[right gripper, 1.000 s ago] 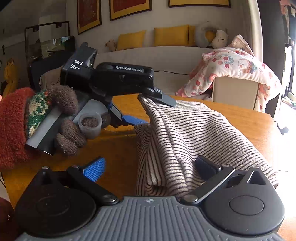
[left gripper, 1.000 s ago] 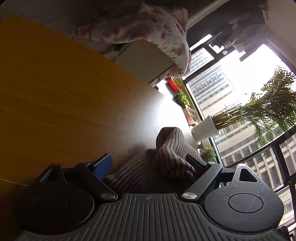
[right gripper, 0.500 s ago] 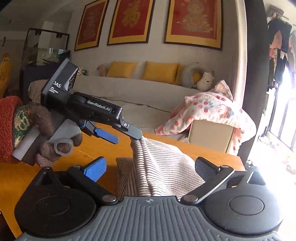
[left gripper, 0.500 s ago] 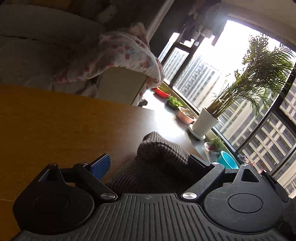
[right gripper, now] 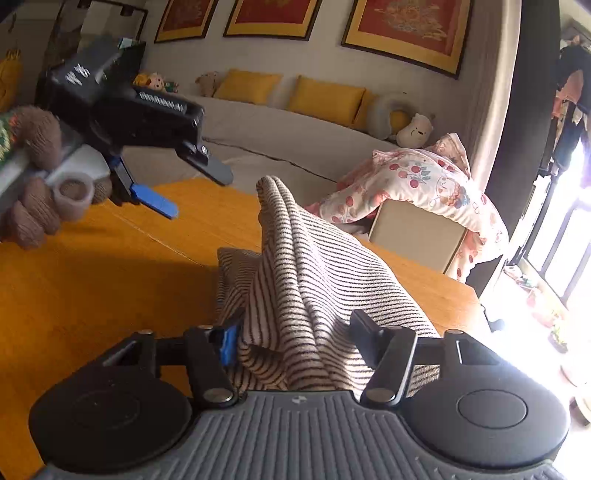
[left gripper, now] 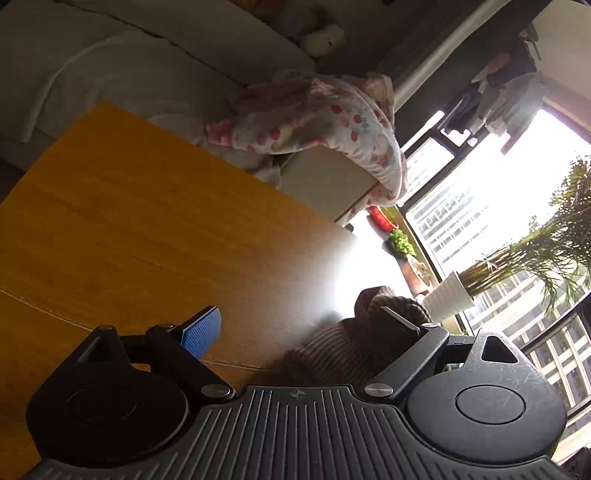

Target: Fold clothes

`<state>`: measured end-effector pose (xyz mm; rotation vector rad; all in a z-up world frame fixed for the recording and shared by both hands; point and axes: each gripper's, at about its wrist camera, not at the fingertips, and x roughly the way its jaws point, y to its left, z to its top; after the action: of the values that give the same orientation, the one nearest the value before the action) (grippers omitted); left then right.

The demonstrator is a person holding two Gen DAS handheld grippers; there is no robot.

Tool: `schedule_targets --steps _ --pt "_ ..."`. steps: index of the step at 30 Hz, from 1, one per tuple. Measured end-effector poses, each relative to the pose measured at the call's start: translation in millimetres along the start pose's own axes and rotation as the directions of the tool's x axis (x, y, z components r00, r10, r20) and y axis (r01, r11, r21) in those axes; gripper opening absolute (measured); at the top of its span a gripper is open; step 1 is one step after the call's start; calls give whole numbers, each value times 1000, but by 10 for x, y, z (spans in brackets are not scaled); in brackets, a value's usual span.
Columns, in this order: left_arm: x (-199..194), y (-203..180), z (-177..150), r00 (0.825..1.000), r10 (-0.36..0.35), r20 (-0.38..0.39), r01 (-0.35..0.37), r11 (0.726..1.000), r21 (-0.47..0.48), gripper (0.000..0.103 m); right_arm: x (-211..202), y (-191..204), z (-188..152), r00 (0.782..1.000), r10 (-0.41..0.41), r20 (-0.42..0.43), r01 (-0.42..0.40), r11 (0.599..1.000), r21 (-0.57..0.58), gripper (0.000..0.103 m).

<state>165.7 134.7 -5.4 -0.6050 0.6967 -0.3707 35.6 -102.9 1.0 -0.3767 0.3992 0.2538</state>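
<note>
Clearly soft and floppy, the striped sweater (right gripper: 317,280) lies bunched on the near right of the table (right gripper: 92,288). The right gripper (right gripper: 295,343) pinches its near fold; the left gripper (right gripper: 195,184) hangs open beside its peak. Hold it by its edges.

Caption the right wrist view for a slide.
Right gripper shut on a bunched striped knit garment above the orange wooden table; the left gripper hangs open beside its peak.

Side of left gripper (right gripper: 192,184) body: white lettering, motion-blurred, unreadable.
Top block of the same gripper, far left: white marks, also blurred.
Framed pictures (right gripper: 406,26) on far wall: gold figures, not legible.
Elsewhere: no readable text.
</note>
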Motion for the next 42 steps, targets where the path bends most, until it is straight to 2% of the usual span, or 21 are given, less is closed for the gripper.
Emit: schedule_targets --steps 3,4,6,7,9,10,11,14,18,20,23,26,31,34,37,40,42 --pt "-73 -169 -68 999 -52 -2 52 998 29 92 -5 116 -4 999 -33 10 34 996 -77 54" --pt "-73 -212 -94 997 -70 -7 71 997 30 92 1 142 -16 999 -35 3 35 995 -94 62" --pt "-3 -286 -173 993 -108 -38 108 994 16 89 26 182 -56 999 -53 -10 51 992 -119 62" --pt "46 -320 -218 991 -124 -57 125 992 8 88 19 163 -54 999 -53 -9 52 993 -110 61" --pt "137 -384 -321 985 -144 -91 145 989 7 78 -43 72 3 999 -42 11 43 996 -72 46" --pt "169 -410 -364 985 -140 -103 142 990 19 74 -89 58 49 999 -43 29 45 995 -89 33" --pt "227 -449 -427 984 -130 -122 136 990 41 67 -135 44 94 998 -44 47 49 993 -105 30" --pt "403 -514 -551 973 -137 -184 151 986 64 54 -273 3 232 994 -44 102 60 986 -155 24" --pt "577 -550 -688 968 -108 -228 134 986 99 53 -457 -51 415 984 -40 173 78 973 -218 20" --pt "651 -537 -740 964 -109 -243 137 985 101 50 -549 -78 506 977 -36 209 89 964 -249 20" --pt "675 -556 -765 961 -122 -247 151 983 103 50 -543 13 413 983 -2 185 55 958 -280 20" --pt "644 -535 -777 959 -113 -259 151 980 129 41 -509 130 274 989 36 145 10 952 -307 18" --pt "391 -360 -560 976 -105 -191 123 989 87 50 -452 325 44 992 98 75 -66 935 -347 19" --pt "154 -357 -335 980 -165 -112 172 984 54 52 -448 478 -72 989 136 49 -108 919 -379 19" --pt "3 -524 -164 969 -241 -58 245 966 88 61 -460 662 -154 987 151 47 -115 888 -444 20" --pt "65 -694 -76 955 -288 -70 295 949 112 65 -470 835 -250 988 142 54 -92 844 -529 23" --pt "213 -738 -76 957 -271 -103 282 951 126 65 -503 861 -269 987 152 51 -102 845 -526 26"
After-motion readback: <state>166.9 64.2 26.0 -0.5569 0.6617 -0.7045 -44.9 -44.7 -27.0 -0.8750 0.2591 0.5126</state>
